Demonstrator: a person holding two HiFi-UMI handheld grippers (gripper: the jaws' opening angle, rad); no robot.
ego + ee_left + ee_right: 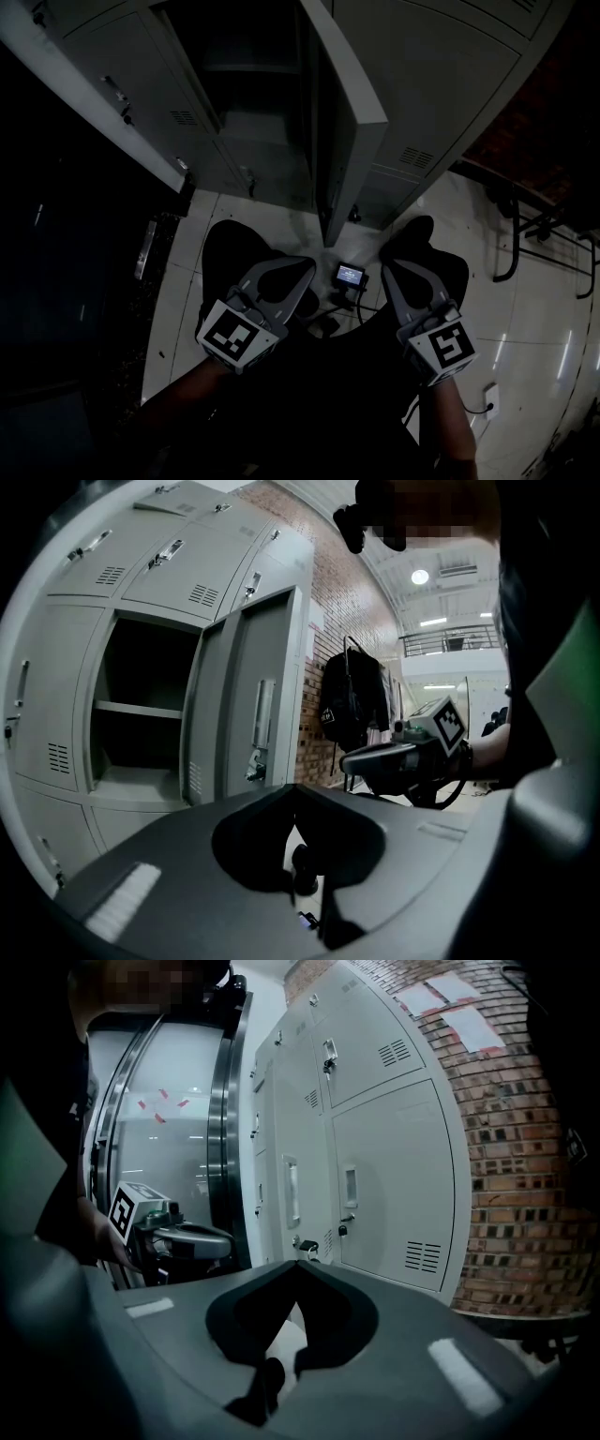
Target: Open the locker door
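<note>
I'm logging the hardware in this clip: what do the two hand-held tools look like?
Both are matt grey plastic. The left tool and the right tool each have two broad, curved jaws framing a teardrop-shaped gap. Each carries a white cube printed with black square markers near the hand: the left cube and the right cube.

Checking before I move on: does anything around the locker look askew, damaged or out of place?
Nothing stands out. The locker door stands swung open, the compartment behind it shows only a shelf, and the left gripper and right gripper are both shut on nothing, held clear of the door.
</note>
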